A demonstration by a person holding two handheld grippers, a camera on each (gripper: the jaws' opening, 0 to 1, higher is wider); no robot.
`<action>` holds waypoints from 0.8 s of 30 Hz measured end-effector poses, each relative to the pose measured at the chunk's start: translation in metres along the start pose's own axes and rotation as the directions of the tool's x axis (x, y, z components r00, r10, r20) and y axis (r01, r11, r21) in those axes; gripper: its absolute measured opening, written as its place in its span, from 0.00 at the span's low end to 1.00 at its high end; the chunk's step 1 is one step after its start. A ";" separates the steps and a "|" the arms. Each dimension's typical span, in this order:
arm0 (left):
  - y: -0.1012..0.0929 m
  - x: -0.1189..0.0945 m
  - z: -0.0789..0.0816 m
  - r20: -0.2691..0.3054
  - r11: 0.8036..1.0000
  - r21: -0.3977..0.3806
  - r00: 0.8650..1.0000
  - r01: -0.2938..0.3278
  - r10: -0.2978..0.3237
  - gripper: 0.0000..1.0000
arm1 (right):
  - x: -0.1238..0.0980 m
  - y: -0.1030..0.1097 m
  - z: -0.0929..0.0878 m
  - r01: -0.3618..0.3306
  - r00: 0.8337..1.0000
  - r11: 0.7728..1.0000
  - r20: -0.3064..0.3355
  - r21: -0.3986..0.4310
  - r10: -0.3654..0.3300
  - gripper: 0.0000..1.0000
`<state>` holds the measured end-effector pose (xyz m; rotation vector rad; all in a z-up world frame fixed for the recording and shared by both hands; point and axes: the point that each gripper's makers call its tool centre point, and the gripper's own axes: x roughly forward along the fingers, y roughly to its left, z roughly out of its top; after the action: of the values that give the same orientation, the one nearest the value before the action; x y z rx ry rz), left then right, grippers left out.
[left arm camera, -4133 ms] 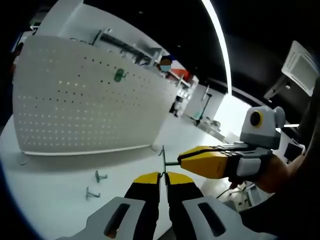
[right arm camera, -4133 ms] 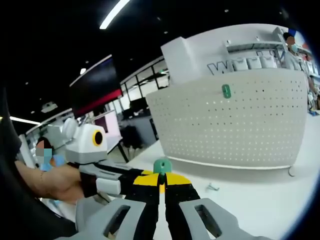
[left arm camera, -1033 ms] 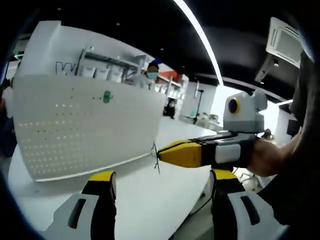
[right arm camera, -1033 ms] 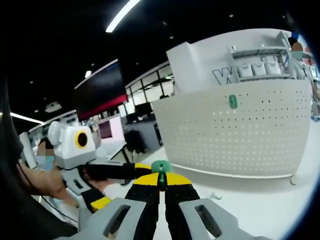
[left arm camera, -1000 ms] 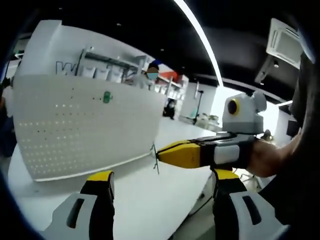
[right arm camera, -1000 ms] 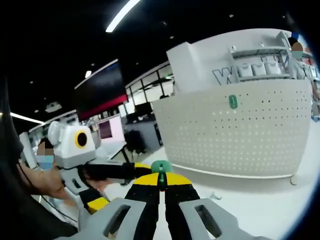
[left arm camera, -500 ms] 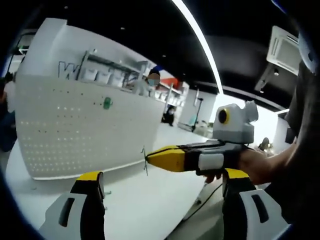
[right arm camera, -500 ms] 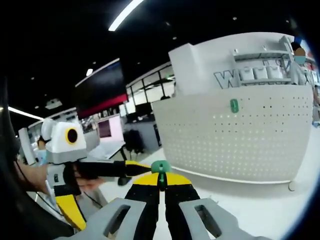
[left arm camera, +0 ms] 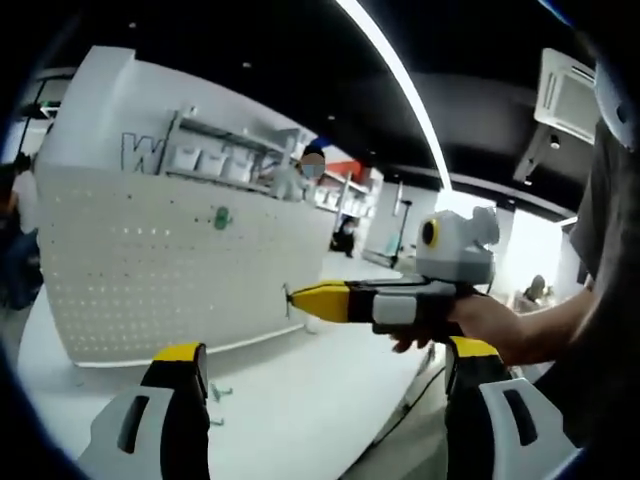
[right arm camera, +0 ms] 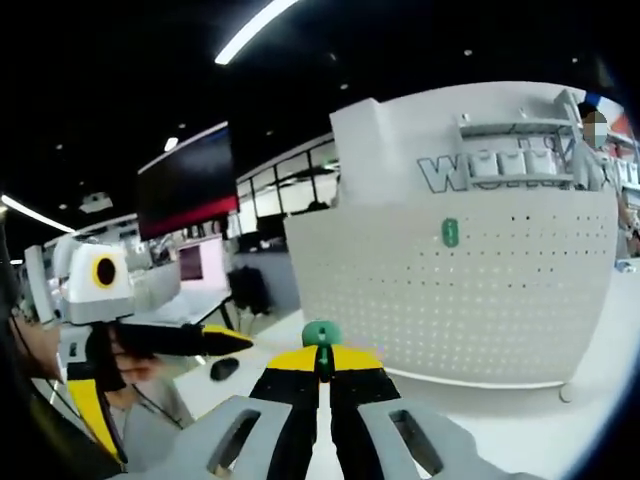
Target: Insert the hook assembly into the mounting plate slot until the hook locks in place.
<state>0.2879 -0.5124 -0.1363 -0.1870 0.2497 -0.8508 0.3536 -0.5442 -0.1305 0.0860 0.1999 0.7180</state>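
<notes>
White table [left arm camera: 300, 400] carries the pegboard [right arm camera: 480, 290] at ten o'clock; my right gripper [right arm camera: 322, 368] clamps the hook [right arm camera: 322, 338], my left gripper [left arm camera: 318, 372] gapes apart.

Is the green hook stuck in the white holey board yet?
Not yet. The right gripper holds the green hook away from the board.
</notes>
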 end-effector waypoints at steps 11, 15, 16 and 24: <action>0.003 -0.001 -0.004 -0.014 1.000 -0.014 1.000 -0.007 0.006 1.00 | 0.012 -0.037 -0.001 0.081 0.997 0.996 0.008 -0.029 -0.081 0.00; 0.009 -0.001 -0.005 -0.021 1.000 -0.017 1.000 -0.016 0.016 0.99 | 0.017 -0.051 0.003 0.107 0.994 0.994 0.015 -0.031 -0.107 0.00; 0.009 -0.001 -0.005 -0.021 1.000 -0.016 1.000 -0.017 0.017 0.99 | 0.018 -0.054 0.004 0.114 0.993 0.993 0.018 -0.032 -0.113 0.00; 0.019 0.002 -0.006 -0.032 0.999 -0.028 0.999 -0.029 0.028 0.97 | 0.026 -0.089 0.021 0.190 0.980 0.980 0.064 -0.053 -0.186 0.00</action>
<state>0.3011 -0.5026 -0.1475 -0.1957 0.2933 -0.8225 0.4344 -0.5936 -0.1268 0.0312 0.1281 0.5316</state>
